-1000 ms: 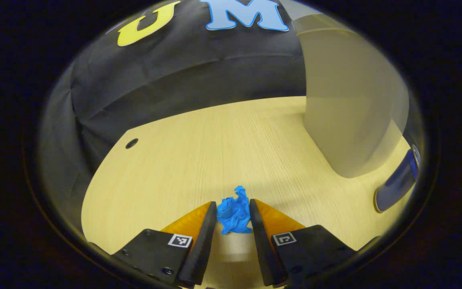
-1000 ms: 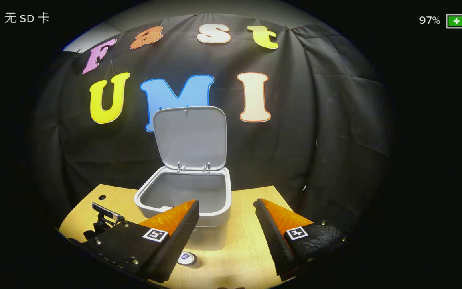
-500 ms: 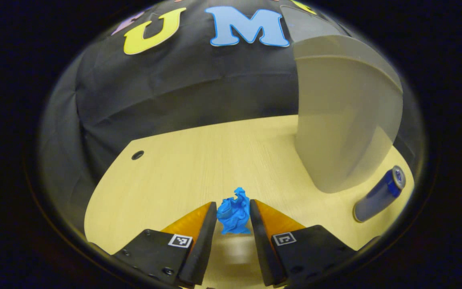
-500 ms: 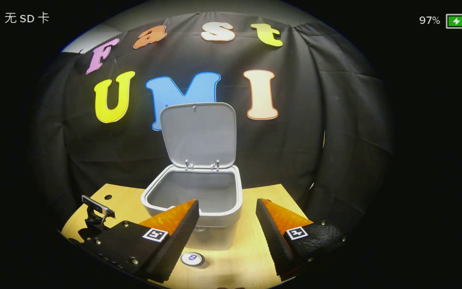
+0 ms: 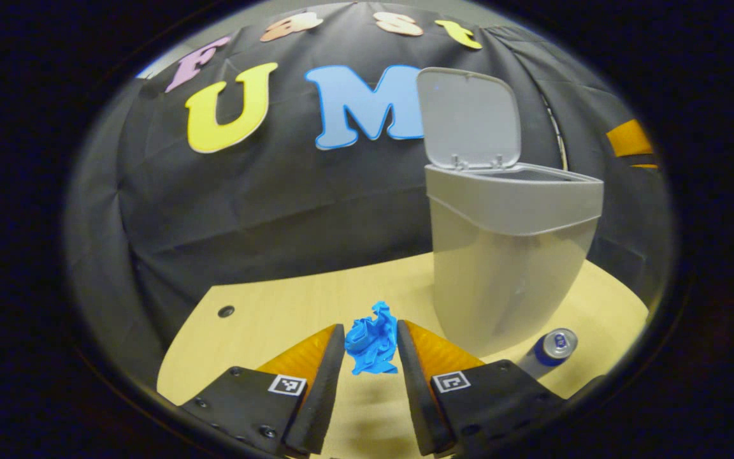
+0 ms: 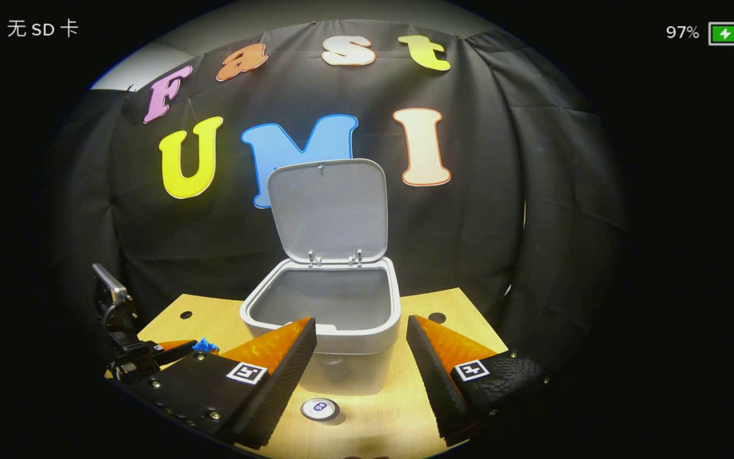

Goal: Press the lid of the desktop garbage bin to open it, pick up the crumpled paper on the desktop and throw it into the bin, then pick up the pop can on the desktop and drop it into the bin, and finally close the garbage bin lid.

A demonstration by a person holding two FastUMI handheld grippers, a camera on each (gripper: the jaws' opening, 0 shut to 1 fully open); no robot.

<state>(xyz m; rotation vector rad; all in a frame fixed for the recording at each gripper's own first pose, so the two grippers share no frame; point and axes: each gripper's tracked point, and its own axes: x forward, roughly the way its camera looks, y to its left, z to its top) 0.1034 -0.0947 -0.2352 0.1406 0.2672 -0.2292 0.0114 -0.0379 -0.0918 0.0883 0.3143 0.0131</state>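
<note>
our left gripper point(image 5: 370, 347) fingers clamp the crumpled paper point(image 5: 372, 344) above the desk point(image 5: 265, 331), left of the open-lidded bin point(image 5: 510, 255), while our right gripper point(image 6: 360, 347) fingers gape empty before it, the pop can point(image 6: 320, 408) standing near.

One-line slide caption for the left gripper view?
Left gripper holds crumpled blue paper beside the open bin.

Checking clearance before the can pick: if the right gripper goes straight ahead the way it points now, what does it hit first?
Most likely the bin: its front wall sits dead ahead between the open fingers of the right gripper. The pop can stands lower, under that line. Depth is hard to judge in the right gripper view.
</note>
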